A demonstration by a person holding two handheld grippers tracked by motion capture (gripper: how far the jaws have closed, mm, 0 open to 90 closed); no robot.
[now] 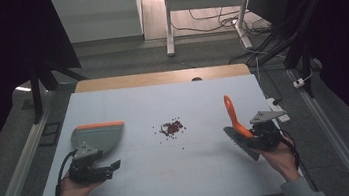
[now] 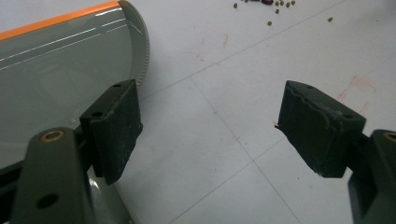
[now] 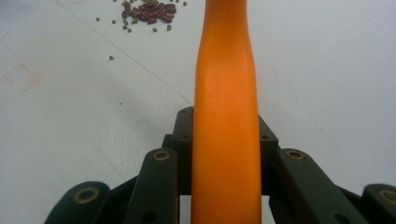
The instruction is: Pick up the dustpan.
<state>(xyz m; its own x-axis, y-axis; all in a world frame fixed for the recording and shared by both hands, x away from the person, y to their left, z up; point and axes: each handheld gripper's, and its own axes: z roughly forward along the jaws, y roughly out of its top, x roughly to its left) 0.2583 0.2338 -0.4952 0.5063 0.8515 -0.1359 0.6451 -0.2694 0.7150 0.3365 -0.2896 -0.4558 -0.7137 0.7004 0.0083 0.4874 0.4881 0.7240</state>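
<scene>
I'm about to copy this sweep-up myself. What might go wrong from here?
The left gripper stands open beside the dustpan, not holding it, so the pan may slide when beans arrive. The right gripper holds the brush far from the bean pile; a hard stroke could scatter the small loose beans.

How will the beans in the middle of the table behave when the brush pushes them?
The beans are small, loose and rounded, so they will probably roll and scatter rather than move as one pile. A few strays already lie apart. The table looks smooth, so they should slide easily toward the dustpan.
</scene>
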